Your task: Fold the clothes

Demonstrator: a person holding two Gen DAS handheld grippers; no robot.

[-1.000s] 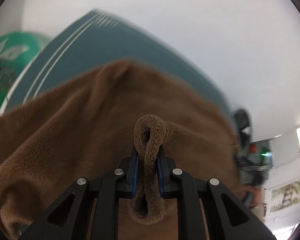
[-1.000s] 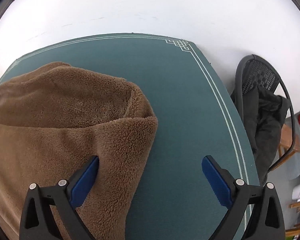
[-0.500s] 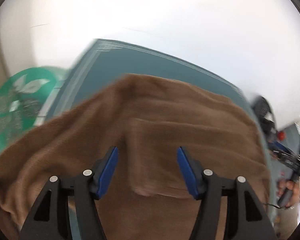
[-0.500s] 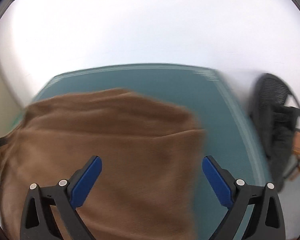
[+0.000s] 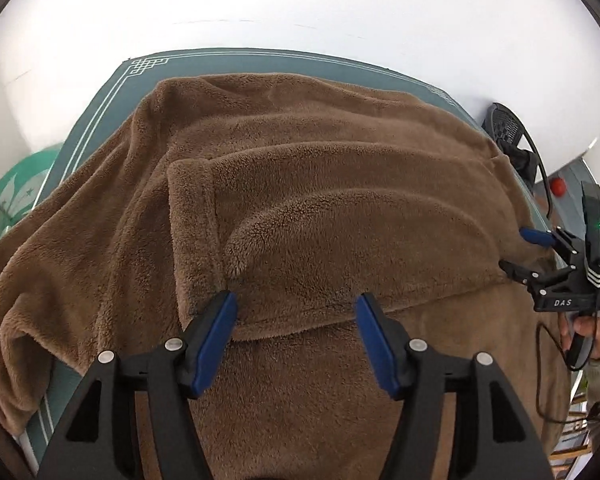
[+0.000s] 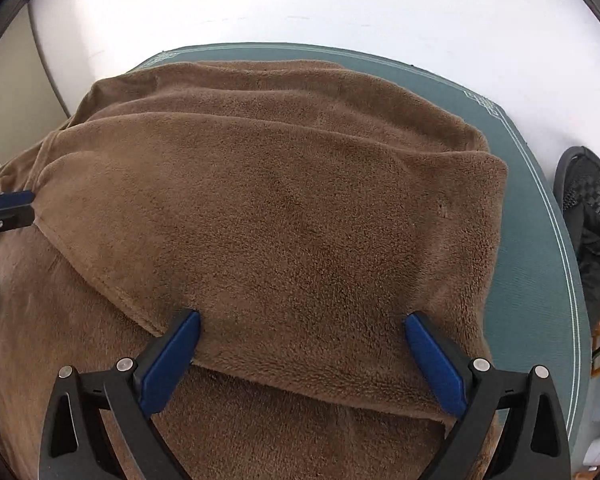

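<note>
1. The left gripper (image 5: 296,316) has its jaws apart, empty, over the hem of the folded-over layer of the brown fleece blanket (image 5: 300,208); whether the blue pads touch the pile, I cannot tell.
2. The right gripper (image 6: 302,334) stands wider apart still – nothing is clamped, and the folded layer's edge runs between its jaws.
3. The blanket covers most of the teal counter (image 6: 540,240), with one side drooping past the counter's left edge in the left wrist view.
4. Around it: a black mesh chair (image 6: 588,192) beside the counter, a green patterned object (image 5: 16,192) at its other side, a white wall behind.
5. Both grippers tilt steeply down; a hand (image 5: 592,332) grips the right one's handle.
</note>
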